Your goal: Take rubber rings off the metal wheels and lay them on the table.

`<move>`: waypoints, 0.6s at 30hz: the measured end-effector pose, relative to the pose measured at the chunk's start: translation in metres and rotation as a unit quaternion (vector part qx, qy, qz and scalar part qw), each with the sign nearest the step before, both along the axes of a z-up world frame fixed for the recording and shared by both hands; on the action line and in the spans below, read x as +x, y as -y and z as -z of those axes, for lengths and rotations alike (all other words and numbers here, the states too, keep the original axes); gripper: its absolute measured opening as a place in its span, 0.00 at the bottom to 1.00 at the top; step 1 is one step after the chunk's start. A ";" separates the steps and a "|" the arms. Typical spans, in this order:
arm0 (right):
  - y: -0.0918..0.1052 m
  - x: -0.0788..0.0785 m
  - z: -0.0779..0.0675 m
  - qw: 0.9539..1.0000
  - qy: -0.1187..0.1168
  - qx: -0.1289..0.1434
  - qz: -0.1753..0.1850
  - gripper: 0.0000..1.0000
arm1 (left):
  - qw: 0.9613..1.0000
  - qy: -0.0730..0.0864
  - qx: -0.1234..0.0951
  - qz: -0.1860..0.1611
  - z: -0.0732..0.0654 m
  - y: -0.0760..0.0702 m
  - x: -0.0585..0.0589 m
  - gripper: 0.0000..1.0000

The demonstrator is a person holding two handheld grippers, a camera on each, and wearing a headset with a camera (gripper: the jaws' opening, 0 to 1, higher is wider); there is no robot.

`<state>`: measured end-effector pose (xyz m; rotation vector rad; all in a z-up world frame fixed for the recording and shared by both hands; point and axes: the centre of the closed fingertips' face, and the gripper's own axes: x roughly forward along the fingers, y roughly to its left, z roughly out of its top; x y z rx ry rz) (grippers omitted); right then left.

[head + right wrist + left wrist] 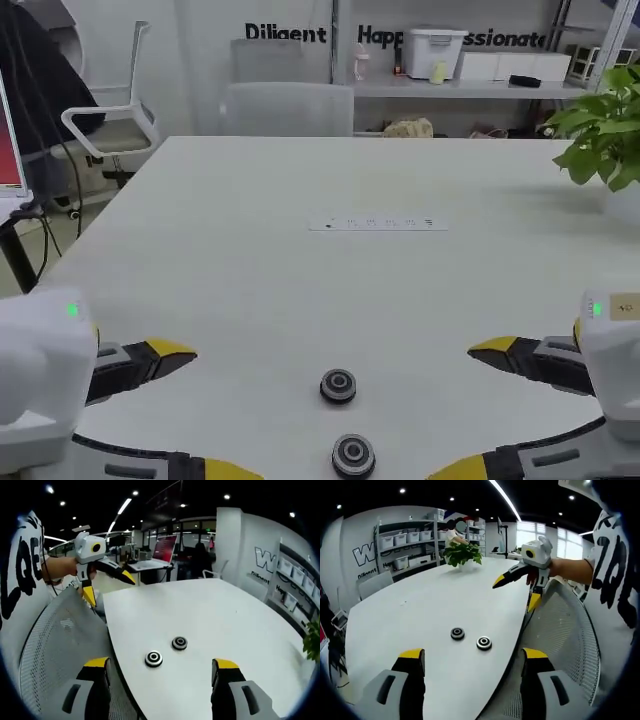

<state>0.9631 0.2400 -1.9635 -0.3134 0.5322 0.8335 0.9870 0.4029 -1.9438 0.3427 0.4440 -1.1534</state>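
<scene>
**Both grippers open and empty, flanking two ringed wheels**

The left gripper [205, 410], a white body with black jaws tipped in yellow, is held at the near left edge of the table. Its jaws are spread wide with nothing between them. The right gripper [465, 408], of the same build, mirrors it at the near right edge, jaws equally parted and empty. The two point inward toward each other, and neither touches a wheel.

Between them, close to the table's near edge, two small round metal wheels lie flat on the surface. The nearer wheel [353, 453] sits just inside the edge. The farther wheel [338, 386] lies a little beyond it, near it but apart. Each shows a dark rubber ring seated around a silver hub, so both rings are on their wheels.

They rest on a large white table [250, 250], which has a pale socket strip [378, 223] set flush near its middle. A green leafy plant [600, 140] stands at the far right corner, and a grey chair [288, 108] stands at the far side. Behind it, a shelf carries a white lidded storage box [435, 52]. In the left gripper view, a grey mesh chair back [560, 625] stands just off the near edge, beside a white sleeve with black lettering [612, 570].
</scene>
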 end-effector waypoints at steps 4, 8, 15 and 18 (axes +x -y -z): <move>-0.003 0.000 0.000 1.000 0.001 0.000 -0.001 0.82 | 1.000 0.001 -0.001 0.000 0.000 -0.002 0.001 0.76; -0.005 0.001 0.000 1.000 0.003 -0.001 -0.002 0.82 | 1.000 0.002 -0.001 0.001 0.000 -0.003 0.000 0.76; -0.010 0.001 -0.001 1.000 0.006 -0.001 -0.004 0.81 | 1.000 0.000 0.001 0.003 0.002 -0.004 -0.001 0.74; -0.012 0.001 -0.002 1.000 0.006 0.000 -0.004 0.81 | 1.000 0.002 0.000 0.003 0.001 -0.005 -0.001 0.72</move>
